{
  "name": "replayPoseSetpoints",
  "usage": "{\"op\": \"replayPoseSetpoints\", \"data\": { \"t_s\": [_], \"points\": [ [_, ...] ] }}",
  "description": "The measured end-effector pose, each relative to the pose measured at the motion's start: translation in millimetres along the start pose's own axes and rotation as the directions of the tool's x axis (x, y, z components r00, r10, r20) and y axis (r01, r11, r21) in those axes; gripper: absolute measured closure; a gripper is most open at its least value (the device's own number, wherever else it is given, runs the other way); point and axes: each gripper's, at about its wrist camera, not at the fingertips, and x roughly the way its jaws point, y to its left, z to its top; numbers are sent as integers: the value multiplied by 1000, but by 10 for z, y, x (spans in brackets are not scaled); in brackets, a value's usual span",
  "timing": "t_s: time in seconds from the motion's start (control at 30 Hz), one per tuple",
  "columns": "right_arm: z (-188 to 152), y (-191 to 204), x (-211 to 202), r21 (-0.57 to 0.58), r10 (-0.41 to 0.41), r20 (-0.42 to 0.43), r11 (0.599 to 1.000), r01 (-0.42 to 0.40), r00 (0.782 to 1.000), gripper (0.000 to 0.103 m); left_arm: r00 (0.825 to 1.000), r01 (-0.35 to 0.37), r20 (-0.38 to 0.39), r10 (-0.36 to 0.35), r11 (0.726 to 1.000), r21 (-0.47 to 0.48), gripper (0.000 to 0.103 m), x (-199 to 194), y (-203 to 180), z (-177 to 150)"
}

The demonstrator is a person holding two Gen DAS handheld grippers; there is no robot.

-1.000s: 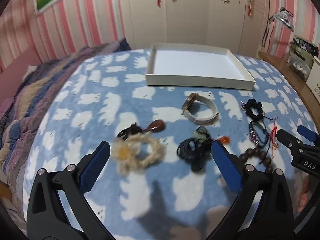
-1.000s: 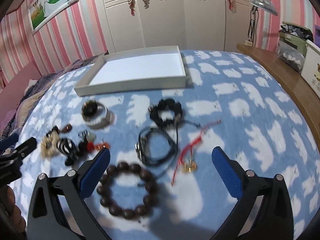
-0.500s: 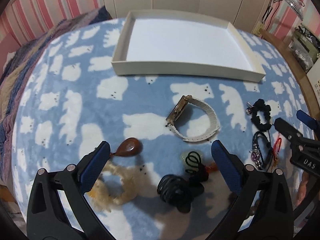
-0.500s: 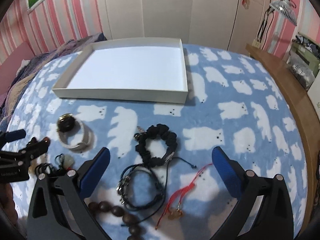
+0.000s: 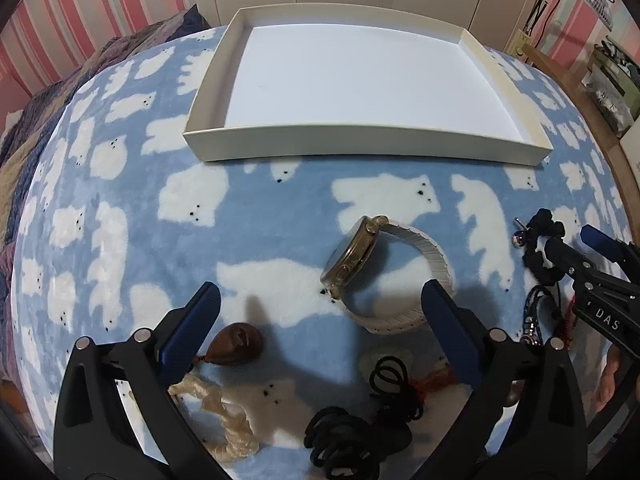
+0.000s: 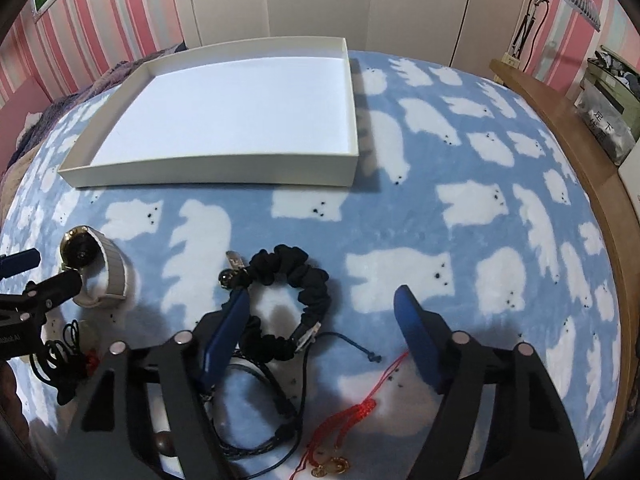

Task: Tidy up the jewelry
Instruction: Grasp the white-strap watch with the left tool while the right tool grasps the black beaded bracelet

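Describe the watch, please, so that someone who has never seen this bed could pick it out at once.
Find the shallow white tray on the blue polar-bear blanket; the watch lies just in front of the tray's near wall, left of the black scrunchie. It is the only piece with a round gold case, standing on edge on a pale band loop, while its neighbours are cords, beads and fabric.

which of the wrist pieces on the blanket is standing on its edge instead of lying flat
The white-strapped watch: its gold case is tipped up on edge, dial facing sideways. The black ruffled bracelet and dark cord bracelet both lie flat.
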Motion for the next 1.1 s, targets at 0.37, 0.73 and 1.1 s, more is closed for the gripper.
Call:
{"op": "replayPoseSetpoints", "data": {
  "t_s": [0.37, 0.73, 1.1],
  "points": [
    [6, -25, 195, 10, 47, -40, 999, -46, 998, 49, 1000, -10, 1, 10, 1000, -3, 21, 128, -11, 125],
    [33, -20, 216, -4, 63, -24, 998, -63, 998, 67, 1000, -14, -21, 14, 1000, 27, 49, 312, -167, 259],
    [39, 16, 208, -27, 79, 9, 997, -78, 997, 89, 1000, 8, -8, -7, 999, 42, 75, 304, -293, 258]
  ]
}}
